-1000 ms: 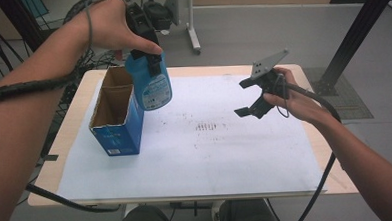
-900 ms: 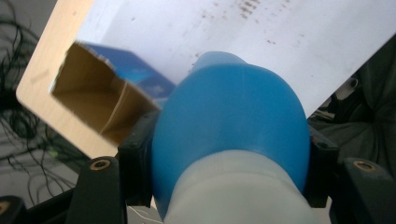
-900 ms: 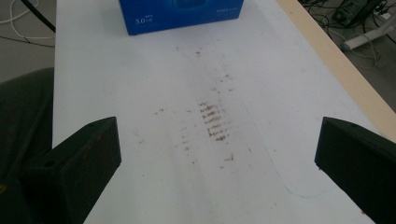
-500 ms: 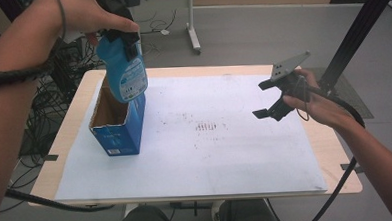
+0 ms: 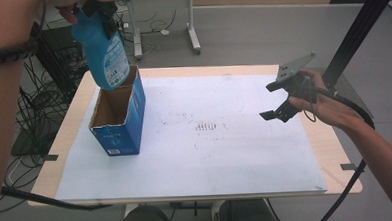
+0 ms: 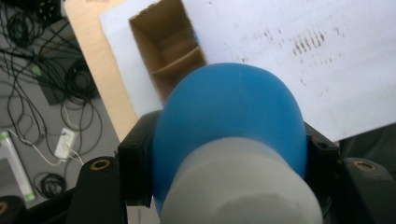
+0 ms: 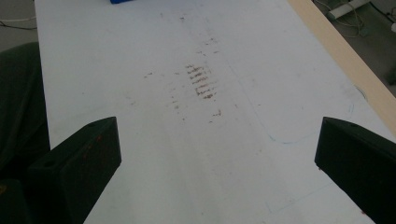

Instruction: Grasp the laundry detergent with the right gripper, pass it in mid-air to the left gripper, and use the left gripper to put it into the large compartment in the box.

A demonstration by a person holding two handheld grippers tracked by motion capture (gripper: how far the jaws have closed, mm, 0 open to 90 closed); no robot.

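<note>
A blue bottle with a white cap hangs tilted from my left gripper, which is shut on its upper part. Its base is just above the far end of an open blue cardboard box at the table's left. In the left gripper view the bottle sits between the black jaws of the left gripper, and the box shows its brown inside below. My right gripper hovers over the table's right side, open, with nothing between its jaws; the right gripper looks along the white sheet.
A white sheet with faint brown marks covers most of the wooden table. Cables lie on the floor at the left. A desk leg stands behind the table.
The left gripper has lifted the bottle up and to the left, from beside the box's right wall to above its far end. The right gripper has drifted a little to the right.
</note>
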